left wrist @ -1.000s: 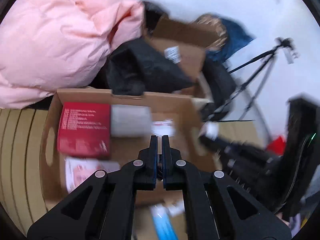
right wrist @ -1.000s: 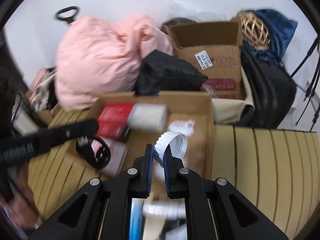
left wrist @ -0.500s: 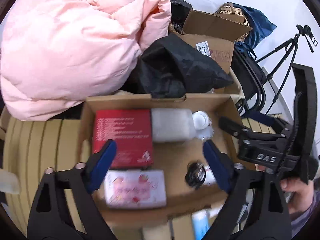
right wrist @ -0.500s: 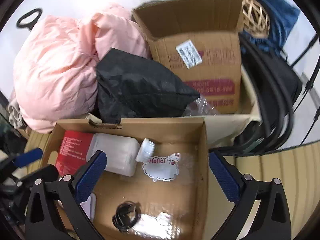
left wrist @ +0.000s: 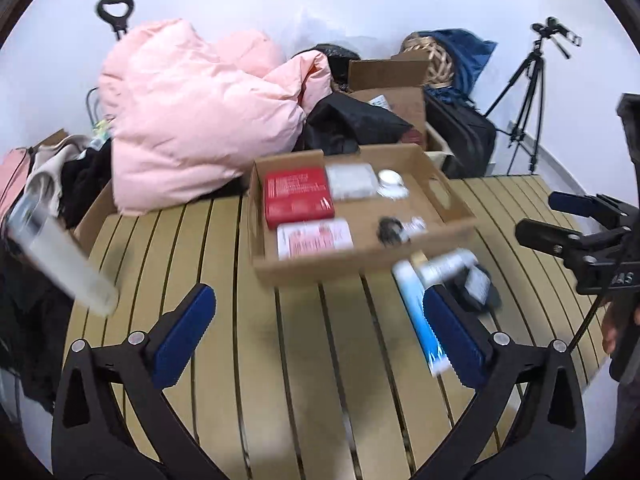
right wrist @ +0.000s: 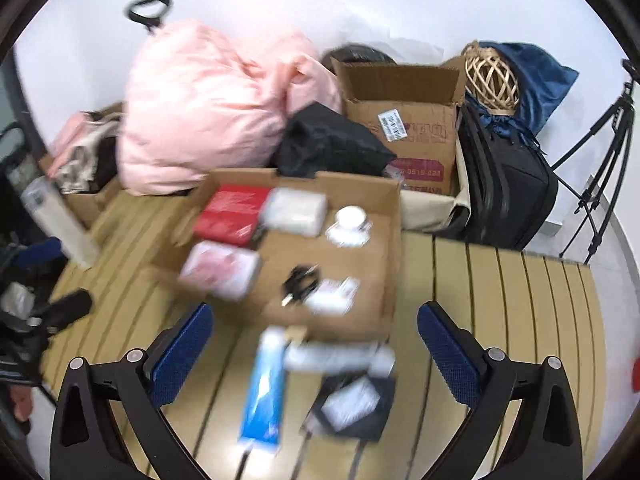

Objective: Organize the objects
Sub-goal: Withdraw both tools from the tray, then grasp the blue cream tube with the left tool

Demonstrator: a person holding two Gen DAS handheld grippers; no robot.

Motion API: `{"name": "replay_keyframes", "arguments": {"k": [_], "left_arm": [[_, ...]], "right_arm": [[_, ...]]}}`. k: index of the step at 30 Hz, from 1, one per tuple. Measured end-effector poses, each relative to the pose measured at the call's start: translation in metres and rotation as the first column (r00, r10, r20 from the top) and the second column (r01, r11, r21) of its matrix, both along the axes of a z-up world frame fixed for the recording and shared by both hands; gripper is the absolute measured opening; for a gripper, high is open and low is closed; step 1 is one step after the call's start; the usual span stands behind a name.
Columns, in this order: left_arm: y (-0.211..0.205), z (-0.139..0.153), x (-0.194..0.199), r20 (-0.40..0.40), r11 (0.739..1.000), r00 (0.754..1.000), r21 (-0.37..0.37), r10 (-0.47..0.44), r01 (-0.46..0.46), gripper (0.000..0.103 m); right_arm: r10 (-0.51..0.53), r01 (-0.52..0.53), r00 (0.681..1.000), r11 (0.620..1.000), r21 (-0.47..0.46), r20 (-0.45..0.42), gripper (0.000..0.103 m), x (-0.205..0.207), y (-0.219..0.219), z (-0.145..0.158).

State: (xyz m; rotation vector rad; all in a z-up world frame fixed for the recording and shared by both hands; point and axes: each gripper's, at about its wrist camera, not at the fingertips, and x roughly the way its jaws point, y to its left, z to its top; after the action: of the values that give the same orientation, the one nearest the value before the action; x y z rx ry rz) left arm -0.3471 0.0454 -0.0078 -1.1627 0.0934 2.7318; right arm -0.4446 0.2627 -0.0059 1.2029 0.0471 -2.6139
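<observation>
The cardboard tray (left wrist: 362, 258) sits on the slatted table (left wrist: 304, 360) and holds a red box (left wrist: 298, 196), a white jar (left wrist: 352, 181) lying beside it, a white cap (left wrist: 390, 179) just right of the jar, a pink packet (left wrist: 316, 238) and a small black item (left wrist: 390, 229) near the front wall. A second ago the cap was pinched in the right gripper (right wrist: 316, 340), and the left gripper (left wrist: 316, 326) was shut over the tray; the black item showed on the tray floor only after the left jaws parted (whether they carried it cannot be told). Both pairs of jaws have just been opening and now stand fully apart with nothing between the pads. Both views have also pulled back from the tray, so the near table edge is now in sight. Judged from this, one placing step is complete. Unsorted items lie on the table just in front of the tray: a blue tube (right wrist: 262, 392), a white tube (right wrist: 340, 356) lying crosswise next to it, and a dark packet (right wrist: 352, 404) close by, all blurred. The blue tube sits nearest the right gripper's centre line and is the likely next pick. Behind the tray are a pink quilt (left wrist: 192, 120), a black bag (right wrist: 328, 144) and a larger box (right wrist: 404, 128).
</observation>
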Motion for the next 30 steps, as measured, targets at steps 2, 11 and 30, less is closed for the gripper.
{"name": "replay_keyframes", "arguments": {"k": [2, 11, 30], "left_arm": [[-0.005, -0.004, 0.032, 0.004, 0.999, 1.0, 0.026, 0.022, -0.022, 0.103], [-0.031, -0.051, 0.157, 0.115, 0.989, 0.99, 0.111, 0.085, -0.098, 0.103], [-0.008, -0.079, 0.118, 0.093, 0.989, 0.993, 0.124, 0.073, -0.084, 0.103]], "right_arm": [[-0.003, 0.003, 0.999, 1.0, -0.01, -0.041, 0.103, 0.043, -0.002, 0.004], [-0.036, 0.036, 0.997, 0.999, 0.004, -0.073, 0.103, 0.23, -0.018, -0.041], [-0.098, 0.097, 0.995, 0.992, -0.082, -0.007, 0.103, 0.226, -0.001, -0.079]]}}
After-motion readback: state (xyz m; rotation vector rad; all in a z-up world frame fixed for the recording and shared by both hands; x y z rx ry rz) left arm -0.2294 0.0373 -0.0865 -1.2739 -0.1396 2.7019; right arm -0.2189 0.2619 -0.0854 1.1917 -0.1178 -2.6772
